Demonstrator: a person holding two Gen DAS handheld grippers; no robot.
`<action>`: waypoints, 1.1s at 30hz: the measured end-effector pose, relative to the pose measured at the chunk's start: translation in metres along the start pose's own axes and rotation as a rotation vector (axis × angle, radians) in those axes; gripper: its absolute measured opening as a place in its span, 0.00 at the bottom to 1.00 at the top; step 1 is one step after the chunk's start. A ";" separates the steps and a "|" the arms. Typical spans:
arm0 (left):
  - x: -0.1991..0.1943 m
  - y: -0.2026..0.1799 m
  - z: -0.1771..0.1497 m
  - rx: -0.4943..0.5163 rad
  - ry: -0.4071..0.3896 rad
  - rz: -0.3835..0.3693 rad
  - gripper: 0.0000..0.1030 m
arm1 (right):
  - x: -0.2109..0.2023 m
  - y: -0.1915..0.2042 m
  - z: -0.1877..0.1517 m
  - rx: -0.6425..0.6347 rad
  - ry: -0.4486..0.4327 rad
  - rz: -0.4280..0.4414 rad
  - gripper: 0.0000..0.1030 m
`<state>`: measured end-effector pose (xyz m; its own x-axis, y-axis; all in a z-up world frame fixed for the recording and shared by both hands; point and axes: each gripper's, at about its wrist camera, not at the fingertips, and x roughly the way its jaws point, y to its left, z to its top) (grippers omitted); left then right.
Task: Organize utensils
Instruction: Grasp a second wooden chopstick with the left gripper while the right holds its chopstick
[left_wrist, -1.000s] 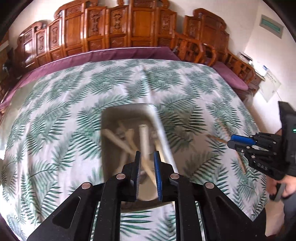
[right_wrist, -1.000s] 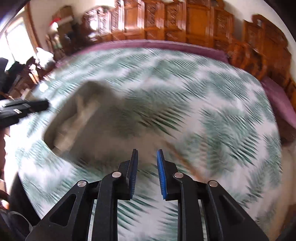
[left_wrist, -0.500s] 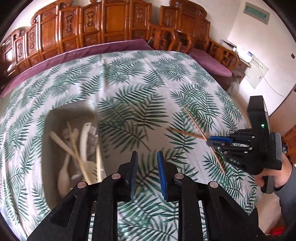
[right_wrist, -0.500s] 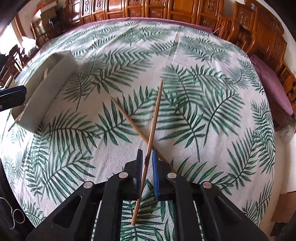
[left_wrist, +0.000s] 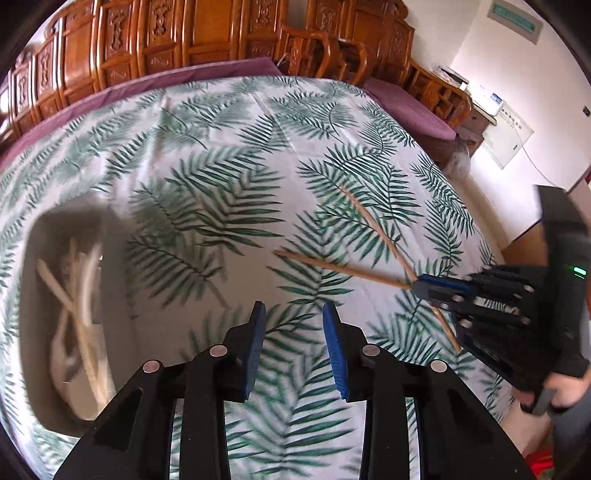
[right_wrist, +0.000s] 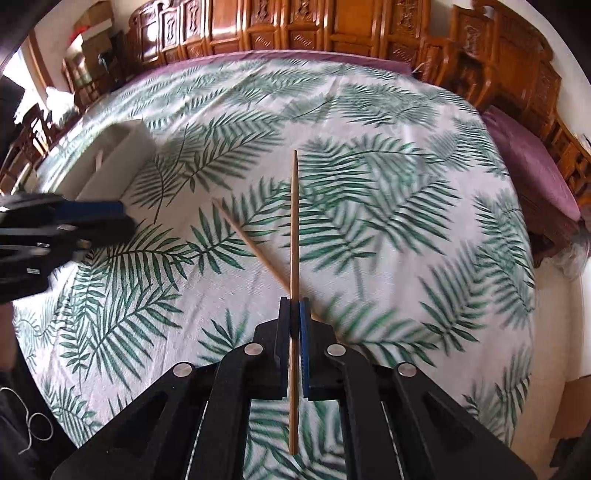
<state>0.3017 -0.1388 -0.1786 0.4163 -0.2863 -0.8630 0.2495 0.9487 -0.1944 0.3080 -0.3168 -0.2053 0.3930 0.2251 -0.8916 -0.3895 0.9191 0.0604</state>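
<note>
My right gripper (right_wrist: 294, 308) is shut on a wooden chopstick (right_wrist: 294, 221) that points forward, away from me, just above the leaf-print cloth. A second chopstick (right_wrist: 251, 247) lies on the cloth and passes under the held one. In the left wrist view the right gripper (left_wrist: 428, 286) shows at the right, with the held chopstick (left_wrist: 340, 269) and the lying one (left_wrist: 373, 229). My left gripper (left_wrist: 293, 314) is open and empty above the cloth. The grey utensil box (left_wrist: 29, 369) with several wooden utensils (left_wrist: 81, 314) sits at the left; it also shows in the right wrist view (right_wrist: 110, 166).
The round table (right_wrist: 388, 258) has a white and green leaf-print cloth. Carved wooden chairs (left_wrist: 321, 48) and purple cushions (left_wrist: 406, 107) ring its far side. My left gripper (right_wrist: 92, 221) reaches in from the left of the right wrist view.
My right gripper has closed on one chopstick and lifted it off the crossed pair. My left gripper has swung right, away from the box, and its jaws have opened wider.
</note>
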 end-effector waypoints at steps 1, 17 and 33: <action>0.005 -0.005 0.002 -0.009 0.005 -0.004 0.29 | -0.005 -0.004 -0.003 0.004 -0.005 -0.005 0.06; 0.065 -0.073 0.021 -0.099 0.051 0.029 0.34 | -0.041 -0.052 -0.046 0.081 -0.056 -0.025 0.06; 0.085 -0.083 0.019 -0.065 0.114 0.113 0.34 | -0.049 -0.060 -0.056 0.107 -0.076 -0.022 0.06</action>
<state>0.3327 -0.2448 -0.2266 0.3352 -0.1639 -0.9278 0.1484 0.9816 -0.1198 0.2649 -0.4011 -0.1903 0.4643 0.2245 -0.8568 -0.2902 0.9525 0.0923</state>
